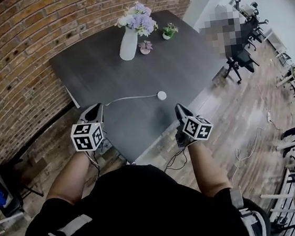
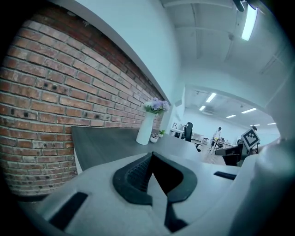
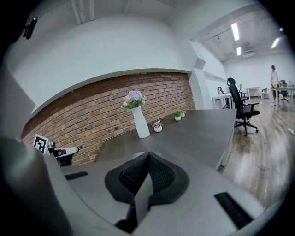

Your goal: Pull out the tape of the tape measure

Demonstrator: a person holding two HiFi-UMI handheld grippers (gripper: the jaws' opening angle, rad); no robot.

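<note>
Black shirt (image 1: 142, 210) of the person is seen at the bottom, forearms reaching fwd. L gripper (image 1: 96, 111) and R gripper (image 1: 180, 109) are held at the near end of the dark table (image 1: 184, 68), well apart. Both pairs of jaws are pressed together w/ nothing between. The tape measure (image 1: 161, 95), round & white, is laid on the table between them, nearer the R one and untouched, w/ a thin white tape (image 1: 129, 98) run out to its left. A white vase (image 1: 128, 44) w/ flowers is stood at the far end, near the brick wall (image 1: 14, 66).
</note>
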